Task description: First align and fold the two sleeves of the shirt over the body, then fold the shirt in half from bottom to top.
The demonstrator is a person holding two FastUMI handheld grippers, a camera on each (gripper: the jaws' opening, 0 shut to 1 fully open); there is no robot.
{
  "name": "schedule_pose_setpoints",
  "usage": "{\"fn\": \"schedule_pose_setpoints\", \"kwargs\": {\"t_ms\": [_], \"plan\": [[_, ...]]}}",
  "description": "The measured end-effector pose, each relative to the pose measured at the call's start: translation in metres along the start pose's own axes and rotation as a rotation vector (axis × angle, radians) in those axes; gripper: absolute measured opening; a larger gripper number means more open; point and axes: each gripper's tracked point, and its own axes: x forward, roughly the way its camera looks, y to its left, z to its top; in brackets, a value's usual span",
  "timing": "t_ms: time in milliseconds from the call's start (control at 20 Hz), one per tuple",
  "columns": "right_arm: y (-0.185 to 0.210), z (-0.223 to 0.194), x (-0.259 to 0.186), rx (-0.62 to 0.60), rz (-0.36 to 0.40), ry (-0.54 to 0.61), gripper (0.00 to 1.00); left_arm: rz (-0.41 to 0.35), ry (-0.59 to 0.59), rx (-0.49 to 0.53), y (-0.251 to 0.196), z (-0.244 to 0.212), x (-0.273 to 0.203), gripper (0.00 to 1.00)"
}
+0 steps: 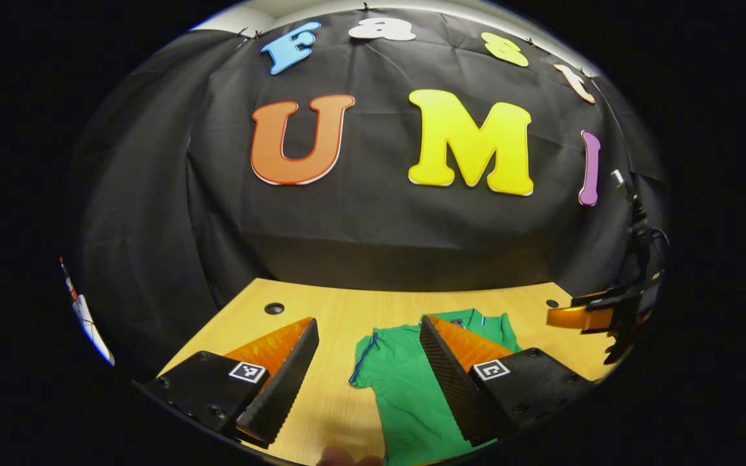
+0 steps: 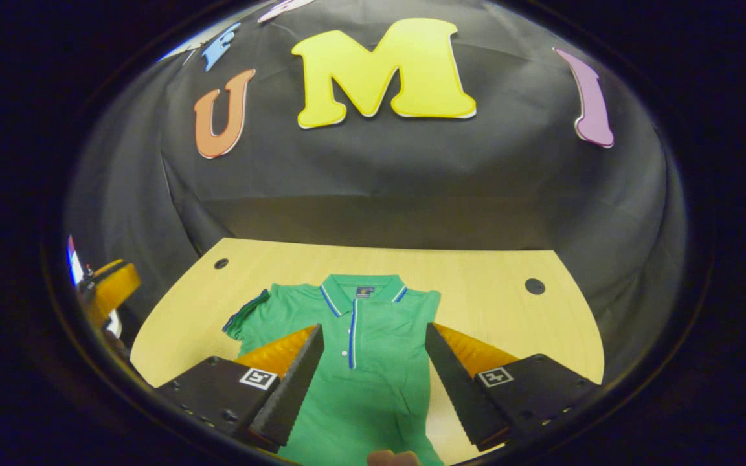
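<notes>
A green polo shirt [image 2: 373, 382] lies flat, collar [image 2: 363, 286] toward the wall, on the wooden table [image 2: 483, 272]. One short sleeve [image 2: 243, 317] sticks out to the left; on the right the shirt's edge runs straight with no sleeve sticking out. My right gripper [image 2: 374, 329] hovers open over the shirt's chest with nothing between its fingers. In the left gripper view the shirt [image 1: 405, 388] lies below and to the right, its sleeve [image 1: 363, 359] between my fingers. My left gripper [image 1: 368, 322] is open and holds nothing. The right gripper [image 1: 580, 317] shows at that view's right edge.
The table has two round cable holes [image 2: 221, 263] [image 2: 534, 285] near its back corners. The black cloth wall rises right behind the table's far edge. The left gripper [image 2: 111, 288] shows off the table's left side in the right gripper view.
</notes>
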Motion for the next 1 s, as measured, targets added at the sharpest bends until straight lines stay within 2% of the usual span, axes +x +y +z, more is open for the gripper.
{"fn": "schedule_pose_setpoints", "kwargs": {"t_ms": [150,350,450,500,600,650,850,950,1000], "plan": [[-0.008,0.002,-0.031,-0.009,-0.03,-0.036,0.96,-0.031,0.052,0.02,0.005,-0.029,0.031,1.0],[-0.014,0.018,-0.068,-0.049,-0.072,-0.113,0.96,-0.052,0.123,-0.001,0.016,-0.066,0.065,1.0],[-0.008,0.021,-0.082,-0.05,-0.07,-0.121,0.92,-0.045,0.154,-0.001,0.024,-0.082,0.081,1.0],[-0.005,0.023,-0.09,-0.05,-0.07,-0.129,0.96,-0.035,0.175,0.003,0.029,-0.092,0.088,1.0],[-0.003,0.024,-0.101,-0.051,-0.077,-0.136,0.93,-0.035,0.216,0.009,0.034,-0.113,0.105,1.0],[-0.001,0.022,-0.105,-0.05,-0.074,-0.133,0.96,-0.031,0.236,0.015,0.037,-0.122,0.111,0.99],[0.004,0.007,-0.112,-0.065,-0.083,-0.102,0.96,-0.04,0.281,0.034,0.038,-0.149,0.134,0.99],[0.01,0.004,-0.114,-0.059,-0.078,-0.095,0.96,-0.025,0.289,0.057,0.044,-0.155,0.144,0.94],[0.012,0.003,-0.115,-0.06,-0.076,-0.094,0.96,-0.027,0.302,0.058,0.045,-0.16,0.146,0.82]]}}
